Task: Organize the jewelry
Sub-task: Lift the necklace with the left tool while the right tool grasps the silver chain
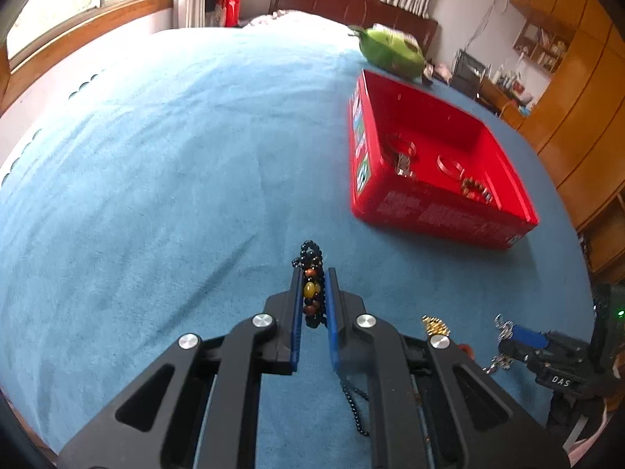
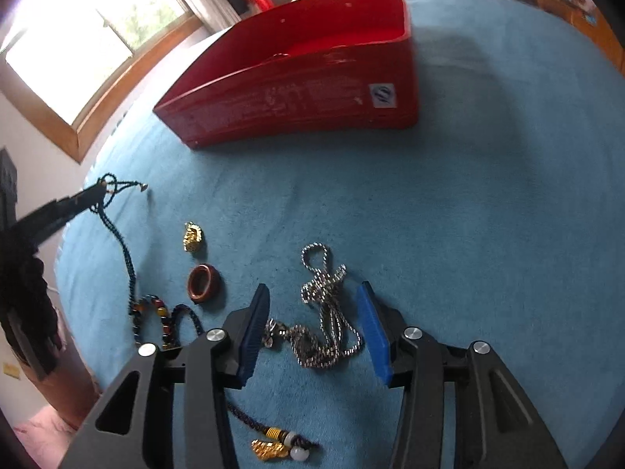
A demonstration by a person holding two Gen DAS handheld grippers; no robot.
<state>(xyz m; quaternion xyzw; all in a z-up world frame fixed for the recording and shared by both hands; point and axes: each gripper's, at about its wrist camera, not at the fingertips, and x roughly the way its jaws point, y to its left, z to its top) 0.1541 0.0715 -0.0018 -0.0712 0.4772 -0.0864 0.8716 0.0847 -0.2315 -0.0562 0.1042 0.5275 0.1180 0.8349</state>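
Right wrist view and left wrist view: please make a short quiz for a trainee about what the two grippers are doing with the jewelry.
1. True or false: the left gripper is shut on the beaded necklace.
2. What lies between the fingers of the right gripper?
A. the brown ring
B. the silver chain
C. the gold charm
3. Fill in: some jewelry already lies inside the ____ box.

Key
1. True: its blue pads press on the beads, and part of the string trails down to the blue blanket.
2. B: the silver chain lies between the fingers, which do not visibly press on it; the brown ring and gold charm lie to the left.
3. Red: bracelets show in the red box.
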